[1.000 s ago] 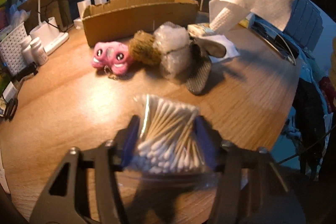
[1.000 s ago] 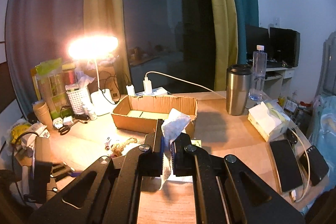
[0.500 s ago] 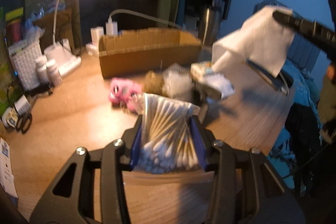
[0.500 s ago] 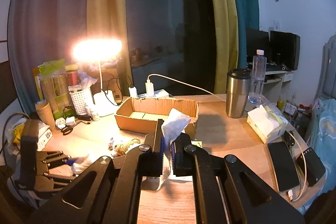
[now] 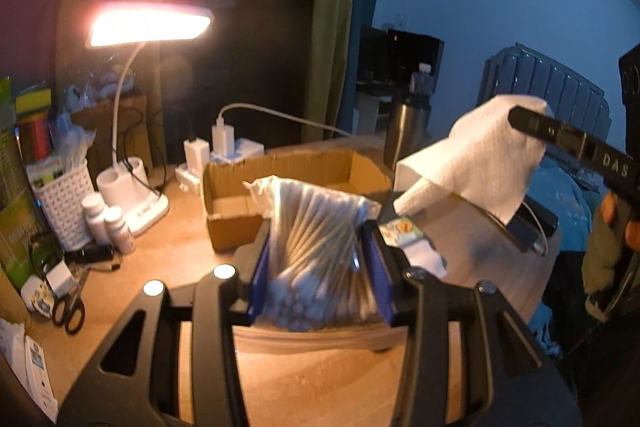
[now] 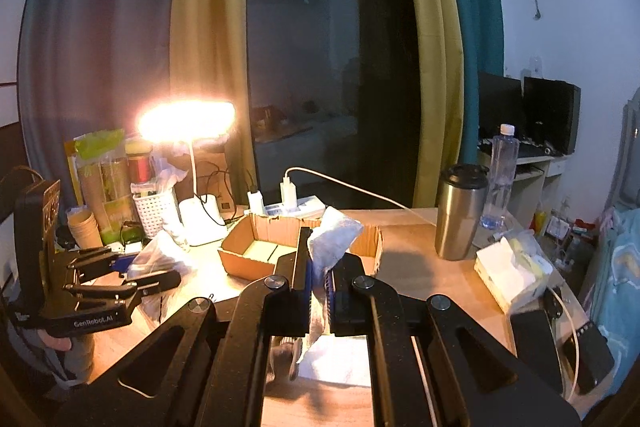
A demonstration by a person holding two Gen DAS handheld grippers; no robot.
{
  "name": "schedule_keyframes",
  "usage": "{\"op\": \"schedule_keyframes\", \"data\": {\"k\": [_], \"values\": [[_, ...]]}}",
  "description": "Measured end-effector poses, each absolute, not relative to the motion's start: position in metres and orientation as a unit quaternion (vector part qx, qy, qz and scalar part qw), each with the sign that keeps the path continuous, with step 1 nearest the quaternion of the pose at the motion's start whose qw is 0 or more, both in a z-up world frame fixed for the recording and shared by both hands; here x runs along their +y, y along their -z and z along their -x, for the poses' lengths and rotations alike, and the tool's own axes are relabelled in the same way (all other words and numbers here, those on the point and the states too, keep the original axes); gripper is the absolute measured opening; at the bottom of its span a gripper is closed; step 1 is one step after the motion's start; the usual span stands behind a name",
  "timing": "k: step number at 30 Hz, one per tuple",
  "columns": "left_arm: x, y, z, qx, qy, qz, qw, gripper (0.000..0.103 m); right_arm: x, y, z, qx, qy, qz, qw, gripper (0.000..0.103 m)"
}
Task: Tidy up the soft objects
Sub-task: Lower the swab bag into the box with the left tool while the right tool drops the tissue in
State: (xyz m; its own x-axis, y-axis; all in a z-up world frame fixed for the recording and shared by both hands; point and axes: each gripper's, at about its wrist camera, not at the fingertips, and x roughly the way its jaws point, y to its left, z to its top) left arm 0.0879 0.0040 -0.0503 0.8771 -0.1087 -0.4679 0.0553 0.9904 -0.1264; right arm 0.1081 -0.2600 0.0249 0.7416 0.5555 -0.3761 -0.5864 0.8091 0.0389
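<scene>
My left gripper [image 5: 318, 267] is shut on a clear bag of cotton swabs [image 5: 316, 247] and holds it above the wooden desk, in front of the open cardboard box [image 5: 296, 173]. My right gripper [image 6: 318, 267] is shut on a white paper tissue [image 6: 332, 241], held in the air short of the same box [image 6: 260, 251]. In the left wrist view the tissue [image 5: 476, 151] hangs from the right gripper at the right. In the right wrist view the left gripper [image 6: 132, 275] with the bag [image 6: 160, 255] is at the left.
A lit desk lamp [image 5: 150, 27], a white basket [image 5: 64, 203] and small bottles [image 5: 108, 223] stand at the left. Chargers [image 5: 222, 139] sit behind the box. A steel tumbler [image 6: 460, 211], water bottle [image 6: 500, 175], tissue pack [image 6: 512, 271] and phones [image 6: 532, 343] are on the right.
My left gripper has lifted the cotton swab bag off the desk and tilted up toward the box. The plush toys have dropped out of its view. The right gripper has risen slightly with the tissue.
</scene>
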Motion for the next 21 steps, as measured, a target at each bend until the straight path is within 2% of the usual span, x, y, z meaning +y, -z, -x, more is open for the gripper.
{"op": "schedule_keyframes", "data": {"k": [21], "values": [[0.011,0.019,-0.165,0.188,0.028,0.065,0.98,0.044,-0.239,-0.033,-0.177,0.183,-0.339,0.047,0.922,0.006]]}}
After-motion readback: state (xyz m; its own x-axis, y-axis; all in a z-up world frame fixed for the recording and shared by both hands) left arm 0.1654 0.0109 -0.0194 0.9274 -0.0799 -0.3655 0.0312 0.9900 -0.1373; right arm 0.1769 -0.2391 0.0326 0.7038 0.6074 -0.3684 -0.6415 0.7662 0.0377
